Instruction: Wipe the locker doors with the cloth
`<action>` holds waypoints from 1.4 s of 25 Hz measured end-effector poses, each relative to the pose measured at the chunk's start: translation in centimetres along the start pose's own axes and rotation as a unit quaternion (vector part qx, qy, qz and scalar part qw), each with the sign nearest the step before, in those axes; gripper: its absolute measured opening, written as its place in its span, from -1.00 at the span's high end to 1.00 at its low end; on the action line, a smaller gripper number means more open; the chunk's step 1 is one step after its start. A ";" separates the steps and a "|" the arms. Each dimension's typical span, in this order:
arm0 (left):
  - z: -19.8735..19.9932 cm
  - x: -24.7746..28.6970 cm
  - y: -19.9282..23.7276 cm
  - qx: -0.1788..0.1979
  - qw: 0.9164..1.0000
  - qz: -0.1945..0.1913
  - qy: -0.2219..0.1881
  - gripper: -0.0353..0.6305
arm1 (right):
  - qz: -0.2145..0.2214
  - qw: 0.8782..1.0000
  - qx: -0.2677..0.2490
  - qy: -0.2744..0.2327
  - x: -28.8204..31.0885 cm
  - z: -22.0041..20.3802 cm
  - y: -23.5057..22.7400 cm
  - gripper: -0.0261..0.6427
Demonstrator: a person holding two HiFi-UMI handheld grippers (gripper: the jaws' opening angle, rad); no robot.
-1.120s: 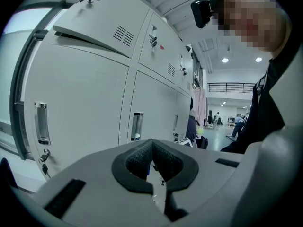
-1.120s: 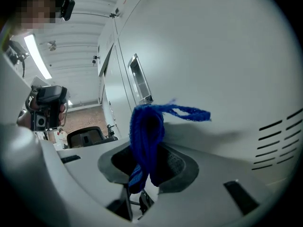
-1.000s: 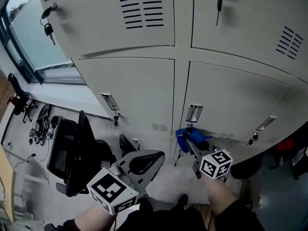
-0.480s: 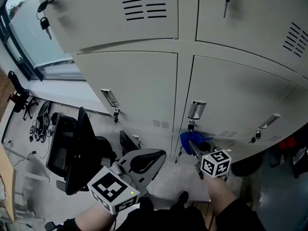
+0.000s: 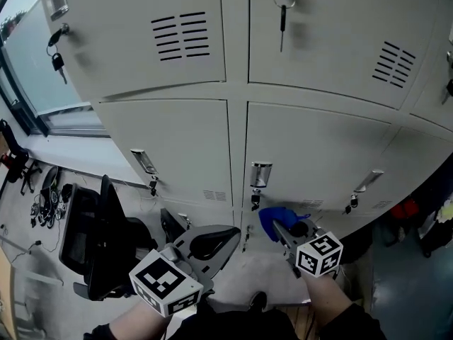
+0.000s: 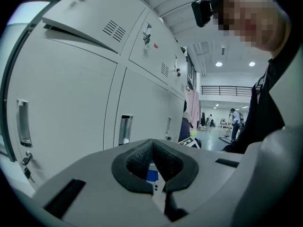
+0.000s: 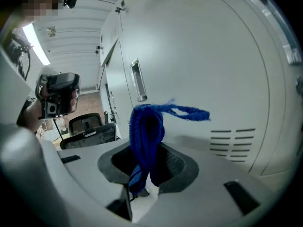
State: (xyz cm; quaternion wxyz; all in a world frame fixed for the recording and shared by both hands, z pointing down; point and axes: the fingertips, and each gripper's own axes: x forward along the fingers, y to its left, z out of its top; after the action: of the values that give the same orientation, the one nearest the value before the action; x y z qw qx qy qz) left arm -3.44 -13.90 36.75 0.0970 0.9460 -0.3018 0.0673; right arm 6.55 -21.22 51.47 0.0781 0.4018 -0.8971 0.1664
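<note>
Cloth (image 7: 147, 126), blue and limp, sits bunched in the clenched right hand-held gripper (image 7: 147, 176), near a lower locker door (image 5: 318, 154), contact unclear. It looks light and floppy, best pinched at its bunched middle. The left hand-held gripper (image 6: 154, 169) is closed on nothing.

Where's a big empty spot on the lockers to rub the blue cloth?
The plain panel above the handle, below the upper door's vents, is bare. Around the handle and its lock it's crowded; the cloth is just below.
</note>
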 end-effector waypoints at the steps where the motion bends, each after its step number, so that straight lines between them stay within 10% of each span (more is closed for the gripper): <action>1: 0.3 0.2 -0.3 0.003 1.000 -0.004 -0.004 0.88 | 0.001 1.000 -0.008 -0.007 -0.9 1.2 0.2 0.61; 19: 3.2 1.8 -3.7 0.032 0.998 -0.046 -0.029 0.88 | 0.106 0.969 -0.109 -0.195 -9.2 29.0 6.6 0.62; 35: 2.0 1.9 -2.8 0.025 0.999 -0.023 -0.015 0.88 | 0.098 0.981 -0.068 -0.151 -6.2 22.5 2.3 0.61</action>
State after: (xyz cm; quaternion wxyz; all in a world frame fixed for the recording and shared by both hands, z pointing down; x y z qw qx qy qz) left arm -0.10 -13.15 34.80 0.0701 0.9559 -0.2793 0.0584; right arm 8.79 -23.63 28.22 -0.0482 0.3260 -0.9429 0.0490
